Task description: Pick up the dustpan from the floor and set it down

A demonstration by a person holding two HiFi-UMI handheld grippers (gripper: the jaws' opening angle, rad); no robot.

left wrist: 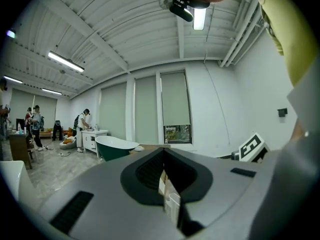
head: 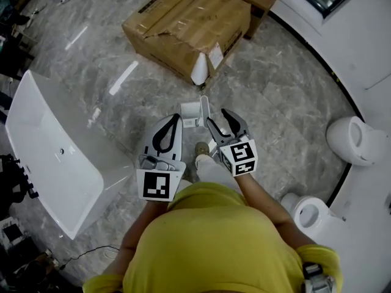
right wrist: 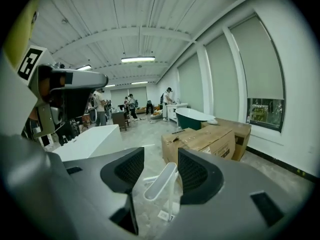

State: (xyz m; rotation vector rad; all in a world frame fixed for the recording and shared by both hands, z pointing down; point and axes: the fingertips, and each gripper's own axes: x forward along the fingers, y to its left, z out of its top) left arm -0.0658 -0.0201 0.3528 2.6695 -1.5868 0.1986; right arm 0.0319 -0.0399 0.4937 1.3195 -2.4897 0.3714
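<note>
Dustpan [head: 194,112] standing on floor [head: 287,102]; R gripper [head: 216,116] jaws apart, lined up on its handle, no contact. L gripper [head: 176,118] jaws together.

Floor [head: 122,84] round the dustpan [head: 191,112] lies open; a cardboard box [head: 189,29] blocks 12 o'clock, a white bathtub [head: 49,151] 9 o'clock.

Dustpan [head: 190,112] on floor [head: 281,102] before cardboard box [head: 189,26]
</note>
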